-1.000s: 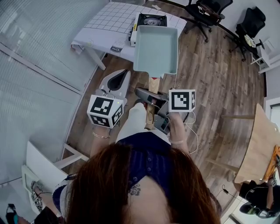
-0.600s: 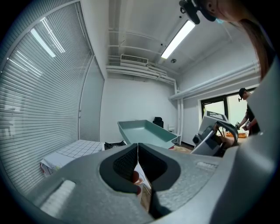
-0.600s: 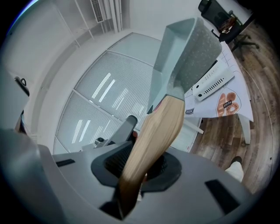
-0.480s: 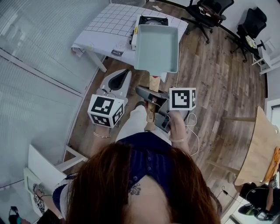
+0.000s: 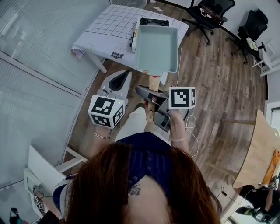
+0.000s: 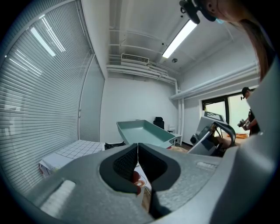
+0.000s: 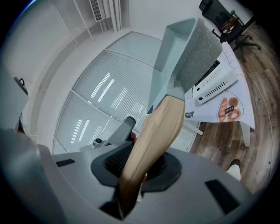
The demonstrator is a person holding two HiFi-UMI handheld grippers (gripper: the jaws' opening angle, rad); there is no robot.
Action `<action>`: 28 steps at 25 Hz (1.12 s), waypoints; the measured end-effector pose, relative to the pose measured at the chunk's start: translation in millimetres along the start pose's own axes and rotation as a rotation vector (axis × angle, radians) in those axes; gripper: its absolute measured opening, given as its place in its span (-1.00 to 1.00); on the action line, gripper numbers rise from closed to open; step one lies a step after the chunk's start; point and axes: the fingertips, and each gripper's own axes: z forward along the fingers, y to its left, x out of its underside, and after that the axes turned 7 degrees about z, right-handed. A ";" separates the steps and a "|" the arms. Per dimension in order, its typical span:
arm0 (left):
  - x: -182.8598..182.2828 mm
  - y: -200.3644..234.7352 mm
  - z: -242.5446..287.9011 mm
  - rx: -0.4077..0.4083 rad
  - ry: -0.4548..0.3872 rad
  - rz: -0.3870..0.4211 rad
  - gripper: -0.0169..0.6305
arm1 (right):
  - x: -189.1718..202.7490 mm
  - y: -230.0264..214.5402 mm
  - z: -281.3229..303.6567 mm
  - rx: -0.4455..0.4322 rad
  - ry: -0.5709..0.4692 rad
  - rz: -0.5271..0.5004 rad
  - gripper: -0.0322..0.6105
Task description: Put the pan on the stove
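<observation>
Pinching the wooden handle [image 7: 153, 140], the right gripper [image 7: 136, 165] should set the pan [image 5: 157, 48] level on the stove [image 5: 153, 20]; left gripper [image 6: 137, 153] pressed together.

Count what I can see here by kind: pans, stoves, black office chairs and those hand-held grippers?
Pan: 1
Stove: 1
Black office chairs: 2
Grippers: 2, the left gripper and the right gripper
Total: 6
</observation>
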 end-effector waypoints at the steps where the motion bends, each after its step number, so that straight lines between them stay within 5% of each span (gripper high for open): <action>1: -0.2 1.0 1.6 -0.001 0.000 -0.001 -0.90 | -2.2 -0.1 0.6 0.000 0.001 -0.002 -0.64; 28: 12.5 51.1 79.8 -0.020 0.034 -0.046 -0.90 | -78.0 -38.4 25.0 -0.006 0.021 0.020 -0.63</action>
